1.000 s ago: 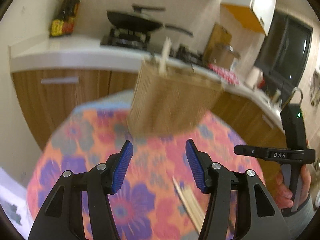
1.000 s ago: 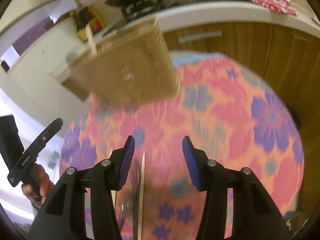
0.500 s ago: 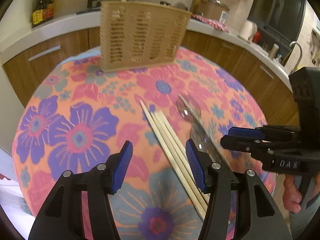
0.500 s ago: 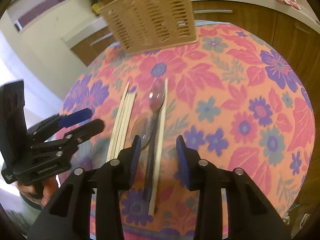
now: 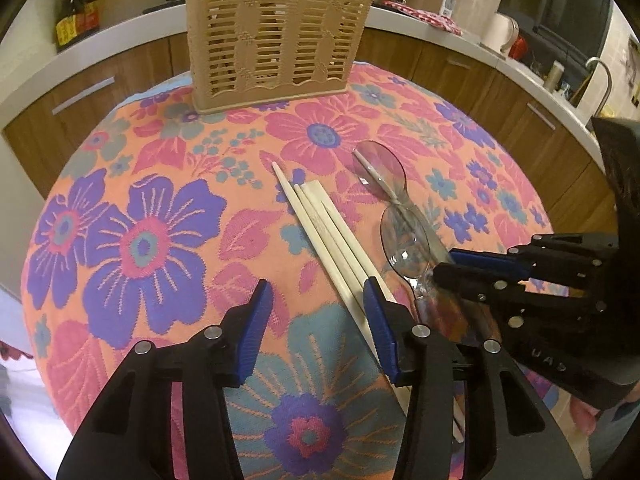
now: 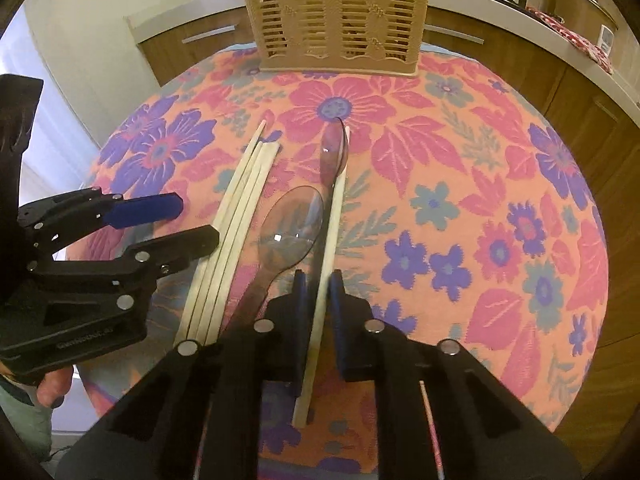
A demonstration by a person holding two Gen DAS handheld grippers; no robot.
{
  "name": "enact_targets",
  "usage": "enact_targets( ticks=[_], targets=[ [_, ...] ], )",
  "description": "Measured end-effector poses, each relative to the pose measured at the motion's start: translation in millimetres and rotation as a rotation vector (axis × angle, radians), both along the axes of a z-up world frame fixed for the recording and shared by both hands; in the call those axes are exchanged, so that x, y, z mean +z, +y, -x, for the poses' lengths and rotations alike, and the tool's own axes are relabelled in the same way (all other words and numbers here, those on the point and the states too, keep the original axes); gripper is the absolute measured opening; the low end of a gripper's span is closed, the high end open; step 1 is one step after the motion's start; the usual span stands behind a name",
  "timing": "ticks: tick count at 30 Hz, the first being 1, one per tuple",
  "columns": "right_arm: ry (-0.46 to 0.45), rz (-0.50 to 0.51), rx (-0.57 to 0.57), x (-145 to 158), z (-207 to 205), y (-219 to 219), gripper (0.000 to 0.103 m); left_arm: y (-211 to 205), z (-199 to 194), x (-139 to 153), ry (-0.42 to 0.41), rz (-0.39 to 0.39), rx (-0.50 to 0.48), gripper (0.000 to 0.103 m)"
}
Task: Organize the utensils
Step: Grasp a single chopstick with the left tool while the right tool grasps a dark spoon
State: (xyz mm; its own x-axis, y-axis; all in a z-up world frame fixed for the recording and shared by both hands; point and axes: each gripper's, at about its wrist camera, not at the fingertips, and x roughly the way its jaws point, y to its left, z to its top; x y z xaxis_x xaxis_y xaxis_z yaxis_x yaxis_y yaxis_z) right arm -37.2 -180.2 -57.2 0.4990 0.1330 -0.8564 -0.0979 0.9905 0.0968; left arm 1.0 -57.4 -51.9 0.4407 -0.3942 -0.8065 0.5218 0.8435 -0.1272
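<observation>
The right gripper [image 6: 318,280] is pinching 1 pale chopstick [image 6: 334,216] between nearly closed fingers, alongside 2 clear spoons [image 6: 290,228]. The left gripper [image 5: 318,308] is hovering with fingers spread wide, its right finger over a bundle of 3 chopsticks [image 5: 320,216] lying left of the spoons. The tan basket [image 5: 272,36] is standing at the far edge of the flowered tablecloth [image 5: 140,240].

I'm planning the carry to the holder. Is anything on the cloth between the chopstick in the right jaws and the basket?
Nothing visible blocks it. The right gripper has its jaws around the lone chopstick, with a clear spoon lying against it. Beyond their tips only bare tablecloth reaches the basket.
</observation>
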Motion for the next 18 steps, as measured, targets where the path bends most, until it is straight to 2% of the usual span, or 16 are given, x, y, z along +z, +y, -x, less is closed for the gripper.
enact_targets(
  ticks=[3,6,9,10,11,12,16,18],
  targets=[
    [-0.004,-0.011,-0.017,1.0,3.8,-7.5,0.003,-1.6,0.2,0.0,-0.003,-0.017,-0.004,0.044],
    [-0.001,-0.097,-0.040,4.7,10.3,-21.7,0.001,-4.7,-0.1,-0.3,-0.002,-0.040,-0.002,0.045],
    [0.000,-0.142,-0.071,7.3,14.7,-33.5,0.001,-9.6,-0.7,0.3,0.000,-0.084,0.000,0.045],
    [0.000,-0.152,-0.083,7.9,16.2,-37.5,0.001,-11.2,-1.8,1.4,0.012,-0.100,0.003,0.042],
    [0.000,-0.160,-0.098,8.1,17.6,-43.4,0.001,-11.1,-2.4,1.9,0.020,-0.104,0.005,0.033],
    [0.000,-0.161,-0.107,8.7,18.6,-46.9,0.001,-11.2,-3.5,2.7,0.032,-0.113,0.009,0.029],
    [0.002,-0.190,-0.134,7.4,23.7,-60.9,0.001,-12.1,-3.5,1.9,0.038,-0.135,0.002,0.027],
    [0.005,-0.210,-0.144,5.8,24.5,-65.4,0.001,-15.3,-5.7,1.8,0.045,-0.144,0.019,0.030]
  ],
)
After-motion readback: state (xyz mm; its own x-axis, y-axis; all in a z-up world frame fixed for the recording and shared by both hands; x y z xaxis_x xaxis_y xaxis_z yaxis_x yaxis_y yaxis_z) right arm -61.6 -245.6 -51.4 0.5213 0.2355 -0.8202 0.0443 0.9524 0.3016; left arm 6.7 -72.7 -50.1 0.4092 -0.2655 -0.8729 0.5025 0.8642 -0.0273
